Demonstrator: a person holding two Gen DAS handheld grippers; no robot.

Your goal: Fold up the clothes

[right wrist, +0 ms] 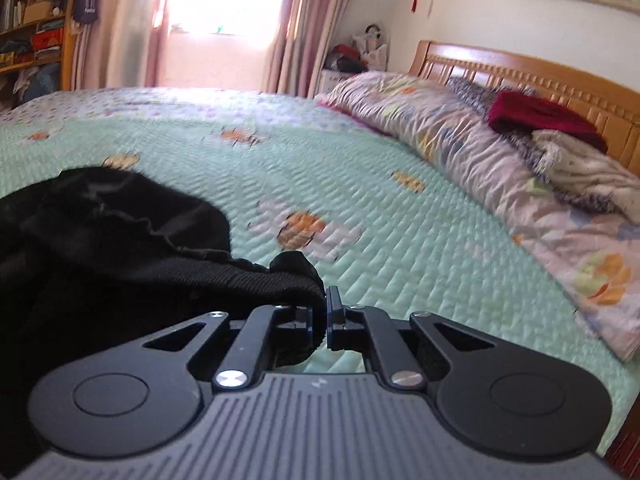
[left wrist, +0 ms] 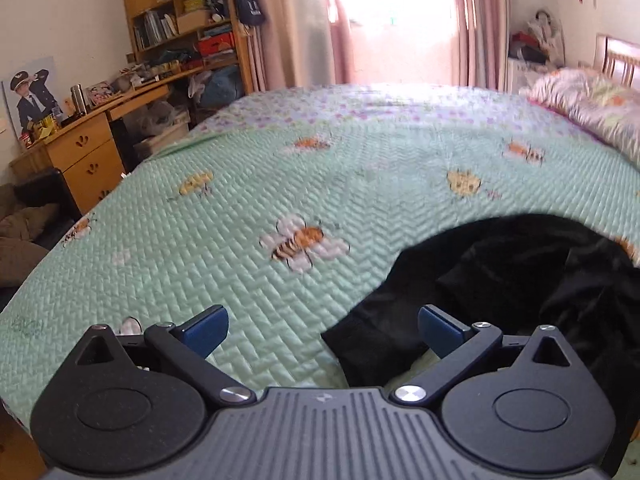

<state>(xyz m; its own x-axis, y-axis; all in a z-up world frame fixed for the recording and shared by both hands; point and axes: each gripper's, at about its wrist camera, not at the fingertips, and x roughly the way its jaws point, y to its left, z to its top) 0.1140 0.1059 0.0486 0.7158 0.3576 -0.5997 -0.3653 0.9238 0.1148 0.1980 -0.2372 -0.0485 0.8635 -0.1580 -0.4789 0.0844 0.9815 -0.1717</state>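
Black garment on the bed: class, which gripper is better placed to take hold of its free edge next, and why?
Left. The left gripper is open with the black garment's loose edge lying between its jaws, while the right gripper is already shut on the garment.

Green quilted bedspread (left wrist: 240, 280), wooden desk (left wrist: 86, 148), headboard (right wrist: 520, 68)

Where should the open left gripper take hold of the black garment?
On the flat near corner of the black garment, lying just ahead of the left gripper. Come in low from its left, since that edge lies free on the quilt; the right gripper already pinches the opposite hem.
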